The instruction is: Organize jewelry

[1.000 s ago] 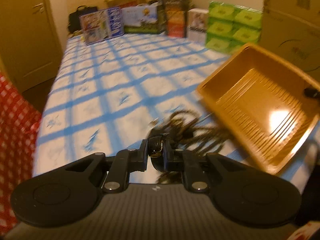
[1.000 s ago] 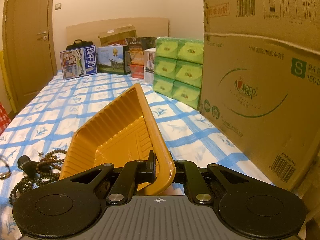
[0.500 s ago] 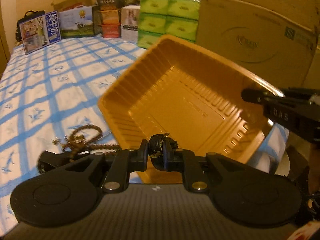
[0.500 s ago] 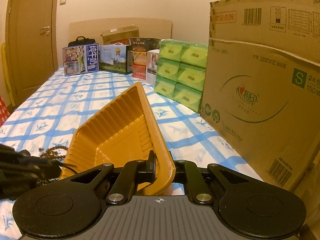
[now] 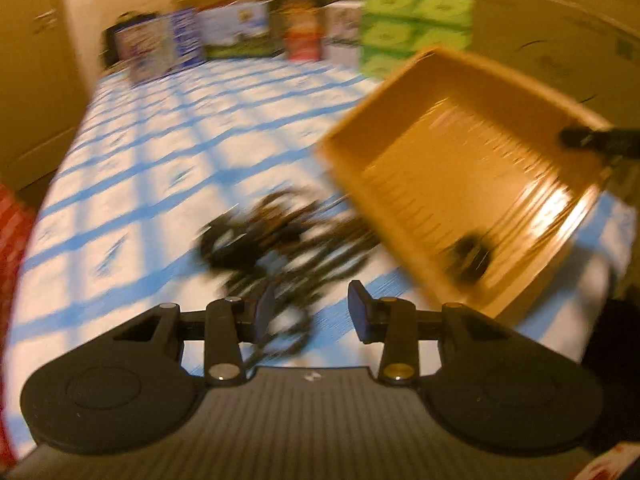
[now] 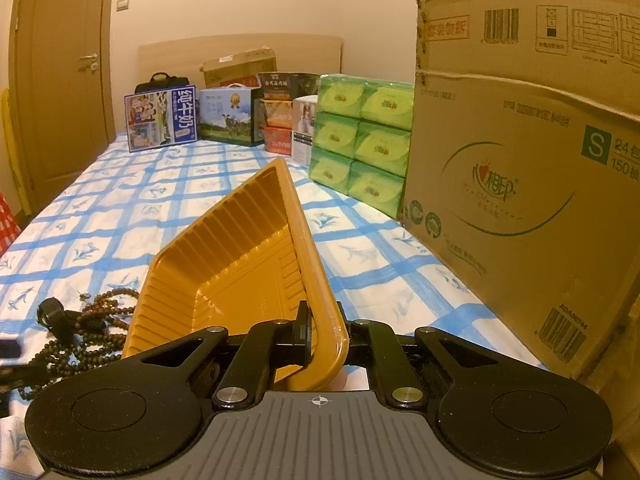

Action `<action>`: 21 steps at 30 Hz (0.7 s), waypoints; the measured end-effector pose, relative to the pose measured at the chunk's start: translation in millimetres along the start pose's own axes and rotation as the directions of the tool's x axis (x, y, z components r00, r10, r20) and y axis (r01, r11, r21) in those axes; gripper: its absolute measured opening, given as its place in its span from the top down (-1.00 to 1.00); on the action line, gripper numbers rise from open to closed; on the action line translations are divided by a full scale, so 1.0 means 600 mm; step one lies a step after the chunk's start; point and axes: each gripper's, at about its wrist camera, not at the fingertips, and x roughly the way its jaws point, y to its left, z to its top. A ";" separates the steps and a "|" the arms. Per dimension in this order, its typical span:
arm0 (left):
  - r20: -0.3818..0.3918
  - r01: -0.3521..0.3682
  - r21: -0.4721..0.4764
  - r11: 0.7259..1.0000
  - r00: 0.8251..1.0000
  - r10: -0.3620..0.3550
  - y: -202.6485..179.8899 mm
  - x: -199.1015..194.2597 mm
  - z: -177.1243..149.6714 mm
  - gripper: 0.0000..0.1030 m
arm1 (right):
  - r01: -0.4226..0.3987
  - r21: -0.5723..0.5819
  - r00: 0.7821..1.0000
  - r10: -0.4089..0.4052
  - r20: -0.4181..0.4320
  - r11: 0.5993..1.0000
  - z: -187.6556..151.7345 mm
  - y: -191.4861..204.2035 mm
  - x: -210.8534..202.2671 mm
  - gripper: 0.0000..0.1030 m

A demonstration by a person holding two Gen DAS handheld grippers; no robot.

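Observation:
An orange plastic tray is tilted up off the blue-checked bed, with my right gripper shut on its near rim. The blurred left wrist view shows the same tray at the right, with a small dark piece lying in its low corner. A tangle of dark bead strands lies on the sheet left of the tray, and the beads also show in the right wrist view. My left gripper hangs just before the tangle. Its jaws are opening and the pads press on nothing.
A big cardboard box stands along the right side, with green tissue packs beyond it. Cartons and a black bag line the far end of the bed. A door is at the left, red checked cloth at the near left.
Half a second ago my left gripper held the small dark piece over the tray. Now its jaws have parted, the piece lies in the tray, and the gripper has swung left toward the beads.

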 end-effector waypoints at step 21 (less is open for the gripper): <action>-0.083 -0.030 -0.122 0.992 0.996 0.020 0.062 0.072 -0.026 0.88 | 0.016 -0.003 1.000 -0.016 -0.017 1.000 0.001 0.000 0.005 0.84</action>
